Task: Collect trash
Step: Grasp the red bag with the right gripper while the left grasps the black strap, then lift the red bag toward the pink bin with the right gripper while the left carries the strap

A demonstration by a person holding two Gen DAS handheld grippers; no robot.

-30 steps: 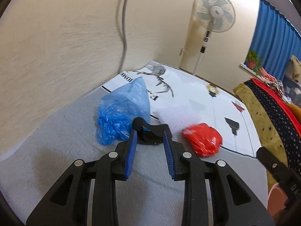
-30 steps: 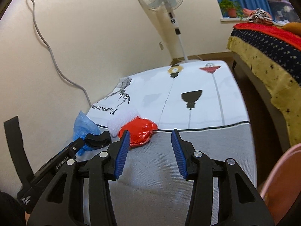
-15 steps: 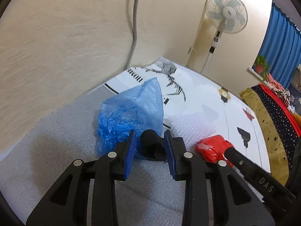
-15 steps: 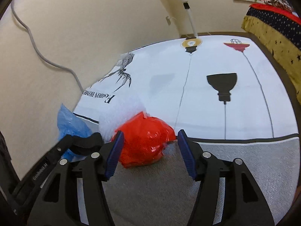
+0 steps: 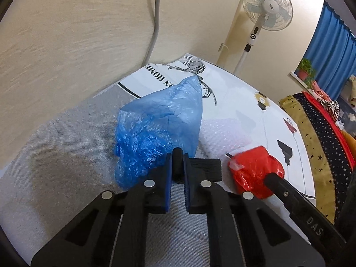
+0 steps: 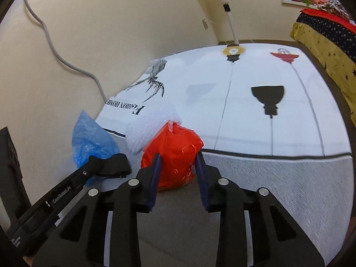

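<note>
— Two grippers, both angled downward over the grey mat [image 5: 55,173]. Status of each?

— Left gripper [image 5: 177,166]: jaws have just been closing and now pinch a black rolled piece [image 5: 177,155], pads pressed on both its sides. Right gripper [image 6: 178,169]: jaws have just been closing around the red plastic bundle [image 6: 172,155], which sits between the pads; both appear to touch its sides.

— Location of the rubbish?

— Blue plastic bag [image 5: 158,129] lies at ten o'clock from the left gripper, touching the black piece. Bubble wrap [image 5: 224,133] lies at one o'clock, behind the red bundle. All rest near the printed white sheet [image 6: 244,111].

— Containers?

— Blue bag's contents cannot be determined.
</note>
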